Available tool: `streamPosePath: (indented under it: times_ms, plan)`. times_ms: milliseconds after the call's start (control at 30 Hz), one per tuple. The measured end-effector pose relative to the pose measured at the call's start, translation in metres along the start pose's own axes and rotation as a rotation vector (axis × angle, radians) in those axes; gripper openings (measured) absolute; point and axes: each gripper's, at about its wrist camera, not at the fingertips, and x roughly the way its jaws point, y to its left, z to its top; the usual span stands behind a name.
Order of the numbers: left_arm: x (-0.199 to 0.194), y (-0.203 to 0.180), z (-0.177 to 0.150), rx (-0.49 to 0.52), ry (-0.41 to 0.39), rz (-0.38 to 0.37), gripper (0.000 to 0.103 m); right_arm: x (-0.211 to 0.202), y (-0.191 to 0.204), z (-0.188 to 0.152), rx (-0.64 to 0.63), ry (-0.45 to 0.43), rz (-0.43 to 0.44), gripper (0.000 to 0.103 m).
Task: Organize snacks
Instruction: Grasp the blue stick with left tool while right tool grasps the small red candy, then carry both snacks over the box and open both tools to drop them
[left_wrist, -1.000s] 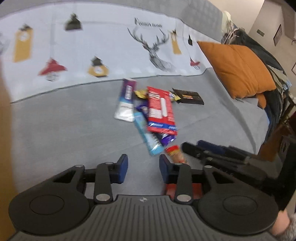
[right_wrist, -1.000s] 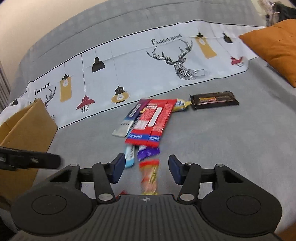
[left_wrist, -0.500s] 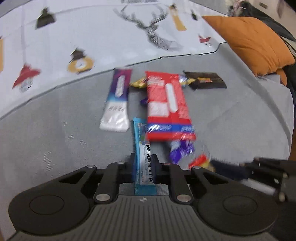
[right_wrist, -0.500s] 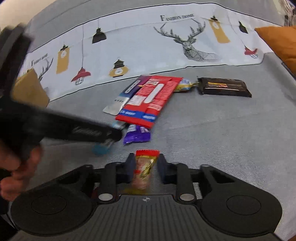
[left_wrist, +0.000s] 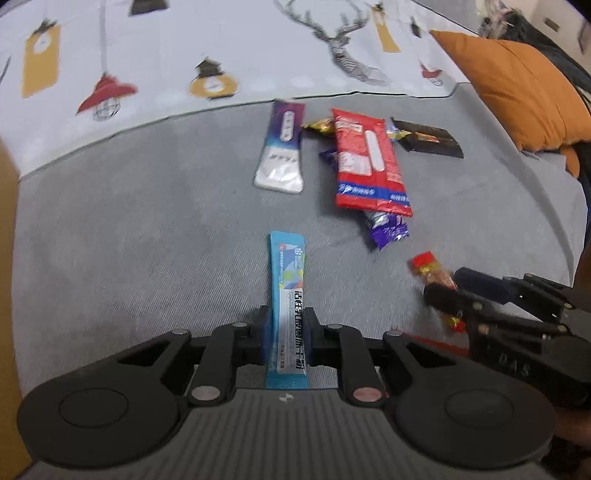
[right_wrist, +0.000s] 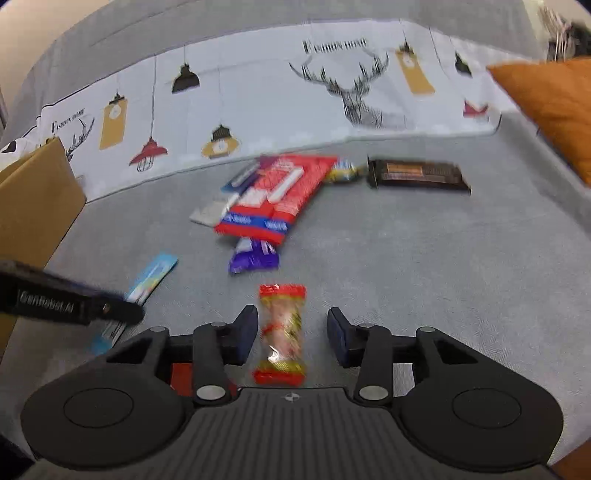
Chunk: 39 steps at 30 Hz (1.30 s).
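Note:
My left gripper (left_wrist: 287, 338) is shut on a light blue stick packet (left_wrist: 288, 291), which also shows in the right wrist view (right_wrist: 149, 278). My right gripper (right_wrist: 291, 334) is open, its fingers on either side of a red-ended clear sausage snack (right_wrist: 282, 332) lying on the grey bedspread; the same snack shows in the left wrist view (left_wrist: 430, 271). Further off lie a large red packet (left_wrist: 369, 162), a purple-white sachet (left_wrist: 282, 151), a purple wrapper (left_wrist: 388, 229), a gold candy (left_wrist: 321, 127) and a dark brown bar (left_wrist: 424, 142).
A cardboard box (right_wrist: 33, 206) stands at the left. An orange pillow (left_wrist: 517, 88) lies at the right. A patterned white sheet (right_wrist: 280, 96) runs behind the snacks. The right gripper's body (left_wrist: 517, 314) shows at the right of the left wrist view.
My left gripper has pulled the blue packet back from the pile. My right gripper, shut on the sausage snack half a second ago, has opened around it.

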Motion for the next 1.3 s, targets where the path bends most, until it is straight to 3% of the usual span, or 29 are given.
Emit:
streamPosePath:
  times_ms: [100,167,200,233,533,733,1033,1300]
  plan:
    - [-0.003,-0.015,0.004,0.088,0.001,0.048,0.013,0.005,0.010,0.000,-0.091,0.023,-0.015,0.047]
    - [-0.012,-0.022,0.002,0.111,-0.021,0.068,0.013,0.006,0.015,0.002,-0.137,0.028,-0.020,0.039]
    - [-0.014,-0.023,0.001,0.109,-0.019,0.069,0.013,0.006,0.014,0.004,-0.135,0.028,-0.015,0.023]
    - [-0.016,-0.024,0.000,0.098,-0.013,0.068,0.013,0.006,0.013,0.005,-0.128,0.031,-0.012,0.021]
    - [-0.061,-0.014,0.003,0.010,0.024,0.118,0.013,-0.018,0.007,0.019,-0.021,-0.010,0.073,0.019]
    - [-0.119,0.001,-0.003,-0.050,-0.036,0.128,0.013,-0.051,0.025,0.019,-0.007,-0.017,0.125,0.019]
    - [-0.208,0.042,-0.026,-0.121,-0.148,0.114,0.013,-0.128,0.126,0.027,-0.117,-0.106,0.054,0.019]
    - [-0.302,0.105,-0.053,-0.213,-0.288,0.150,0.013,-0.155,0.241,0.044,-0.232,-0.191,0.245,0.019]
